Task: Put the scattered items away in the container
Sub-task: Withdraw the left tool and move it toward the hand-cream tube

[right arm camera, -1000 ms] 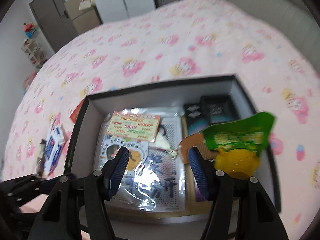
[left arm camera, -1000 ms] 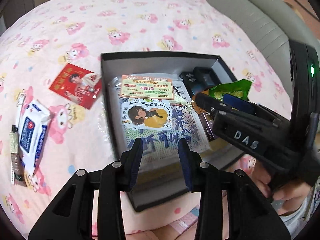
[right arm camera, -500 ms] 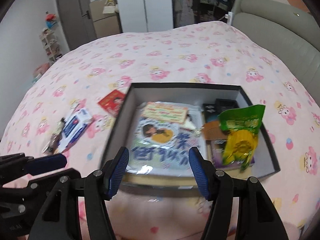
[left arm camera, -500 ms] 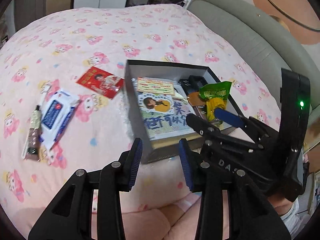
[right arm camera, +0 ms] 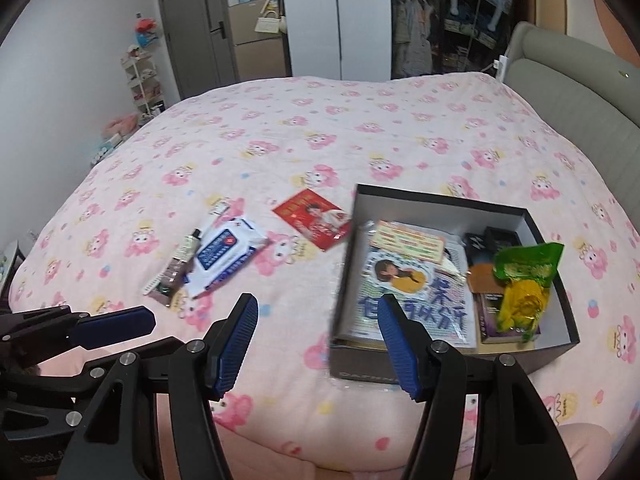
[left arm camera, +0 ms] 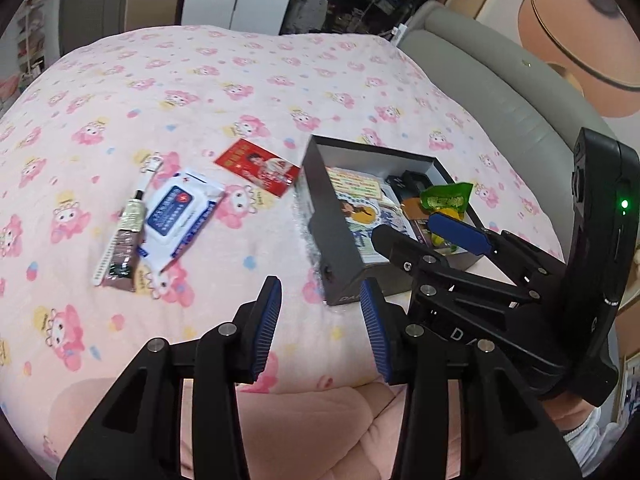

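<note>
Blue ribbed pads line the black fingers of both tools, which hang over the near edge of the pink cartoon-print quilt (right arm camera: 360,128). The left gripper (left arm camera: 320,320) has its jaws opening with only bedding between them; the right gripper (right arm camera: 316,340) stands spread wide and holds nothing.

Just beyond them sits the dark rectangular cardboard box (right arm camera: 440,366), open-topped with a pale inner wall. Inside it lie a clear-sleeved printed sheet with a cartoon girl and blue lettering (right arm camera: 404,280), a green snack packet with yellow contents (right arm camera: 524,280) against the box's right side, a small orange-brown piece and dark items toward the far right corner.

Left of the box, still loose on the quilt, lie a red printed card (right arm camera: 316,218) just beside its far left corner, then a white and blue pack of wet wipes (right arm camera: 224,254), and touching that pack's left side a slim dark tube (right arm camera: 176,270) and a white comb-like strip.

The lettering on the box's front is cut off by the right gripper's finger. In the left view that tool covers the box's near right corner. The dark items in the box are too small to identify.
</note>
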A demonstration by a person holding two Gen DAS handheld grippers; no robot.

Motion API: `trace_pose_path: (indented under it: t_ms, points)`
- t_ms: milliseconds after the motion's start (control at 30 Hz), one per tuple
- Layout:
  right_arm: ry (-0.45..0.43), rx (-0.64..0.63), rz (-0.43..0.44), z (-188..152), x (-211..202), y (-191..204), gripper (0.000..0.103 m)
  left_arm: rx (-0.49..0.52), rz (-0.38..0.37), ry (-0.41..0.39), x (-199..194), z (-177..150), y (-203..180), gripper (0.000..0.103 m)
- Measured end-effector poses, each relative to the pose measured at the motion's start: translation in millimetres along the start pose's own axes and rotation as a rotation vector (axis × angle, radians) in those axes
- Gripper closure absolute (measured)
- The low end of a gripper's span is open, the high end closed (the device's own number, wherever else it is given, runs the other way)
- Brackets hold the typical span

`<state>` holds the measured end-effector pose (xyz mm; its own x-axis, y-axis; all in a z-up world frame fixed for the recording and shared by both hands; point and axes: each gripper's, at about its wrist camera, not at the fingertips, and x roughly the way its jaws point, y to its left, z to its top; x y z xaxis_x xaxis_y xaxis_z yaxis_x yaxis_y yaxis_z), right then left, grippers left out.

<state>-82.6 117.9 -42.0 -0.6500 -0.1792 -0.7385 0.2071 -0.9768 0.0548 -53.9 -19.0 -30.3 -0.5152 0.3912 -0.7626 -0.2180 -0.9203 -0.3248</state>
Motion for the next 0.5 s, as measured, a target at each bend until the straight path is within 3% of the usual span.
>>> trace_pose_path:
  t_ms: [500]
  points:
    - [0.023, -0.113, 0.054, 14, 20, 89, 0.044, -0.158, 0.039, -0.083, -37, -16, 89, 0.061]
